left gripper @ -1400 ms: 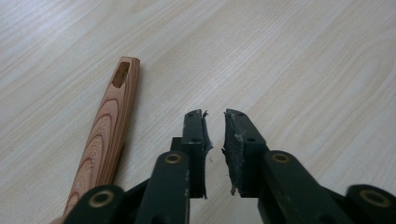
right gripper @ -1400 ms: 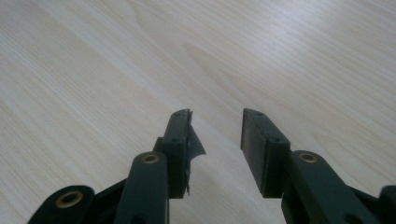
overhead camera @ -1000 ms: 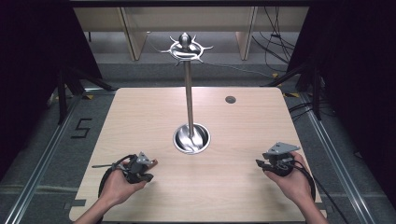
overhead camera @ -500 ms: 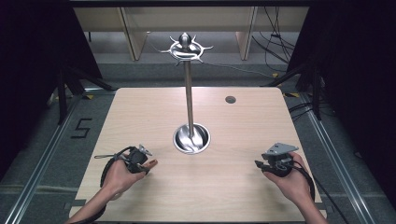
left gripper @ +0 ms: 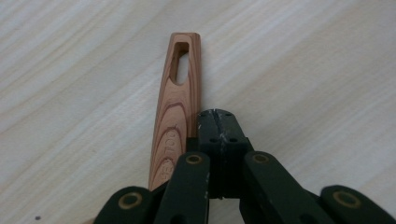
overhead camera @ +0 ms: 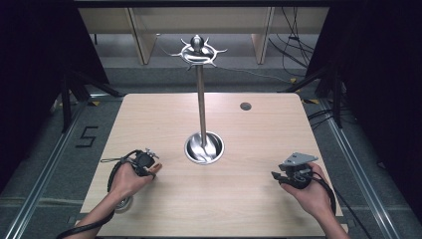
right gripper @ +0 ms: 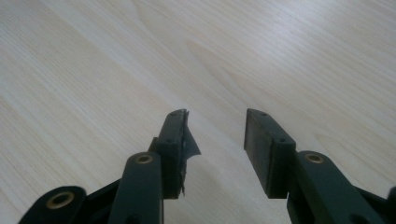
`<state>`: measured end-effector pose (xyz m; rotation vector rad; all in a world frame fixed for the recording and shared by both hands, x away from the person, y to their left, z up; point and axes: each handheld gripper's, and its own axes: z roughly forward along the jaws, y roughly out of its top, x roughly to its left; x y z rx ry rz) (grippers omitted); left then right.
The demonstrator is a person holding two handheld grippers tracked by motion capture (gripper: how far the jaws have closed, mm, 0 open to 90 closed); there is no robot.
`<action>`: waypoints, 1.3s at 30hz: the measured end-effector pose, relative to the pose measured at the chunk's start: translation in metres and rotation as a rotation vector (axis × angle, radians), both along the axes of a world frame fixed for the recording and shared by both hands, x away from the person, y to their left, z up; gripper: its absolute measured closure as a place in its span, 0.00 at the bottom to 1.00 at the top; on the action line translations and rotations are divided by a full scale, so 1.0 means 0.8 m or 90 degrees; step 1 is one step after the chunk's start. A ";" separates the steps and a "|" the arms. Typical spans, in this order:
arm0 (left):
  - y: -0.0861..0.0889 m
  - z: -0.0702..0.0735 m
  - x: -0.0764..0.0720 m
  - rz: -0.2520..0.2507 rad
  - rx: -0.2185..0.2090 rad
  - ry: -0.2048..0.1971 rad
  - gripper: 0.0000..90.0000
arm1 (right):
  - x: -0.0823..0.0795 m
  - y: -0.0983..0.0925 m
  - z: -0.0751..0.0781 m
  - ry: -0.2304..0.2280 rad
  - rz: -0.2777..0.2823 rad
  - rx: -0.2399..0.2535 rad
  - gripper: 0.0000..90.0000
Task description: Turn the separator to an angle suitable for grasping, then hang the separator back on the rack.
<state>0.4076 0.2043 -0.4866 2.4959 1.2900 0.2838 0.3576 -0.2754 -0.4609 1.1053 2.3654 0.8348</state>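
A wooden handle with a slot near its end lies flat on the light wooden table. In the left gripper view it runs along the left side of my left gripper and passes under the linkage. The jaws are shut against each other with nothing between them. In the high view the left gripper sits low at the table's front left. My right gripper is open over bare wood; in the high view the right gripper is at the front right.
A tall metal stand with hooks at its top rises from a round shiny base at the table's middle. A small dark hole marks the far right. A small round pale thing lies by the left wrist.
The left hand and its gripper have moved away from the front edge and slightly left. The right hand has hardly moved.
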 end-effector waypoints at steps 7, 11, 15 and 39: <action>0.019 0.001 0.011 0.041 0.008 -0.009 0.99 | 0.000 0.000 0.000 0.005 -0.002 0.002 0.67; 0.024 0.001 0.013 0.068 0.006 -0.014 0.99 | 0.000 -0.005 0.001 -0.001 0.001 -0.002 0.67; 0.029 0.005 0.016 0.077 0.017 -0.010 0.99 | -0.003 -0.008 0.002 0.009 -0.010 0.004 0.67; 0.053 0.039 -0.010 0.150 0.029 0.032 0.69 | -0.005 -0.012 0.004 0.010 -0.021 0.009 0.65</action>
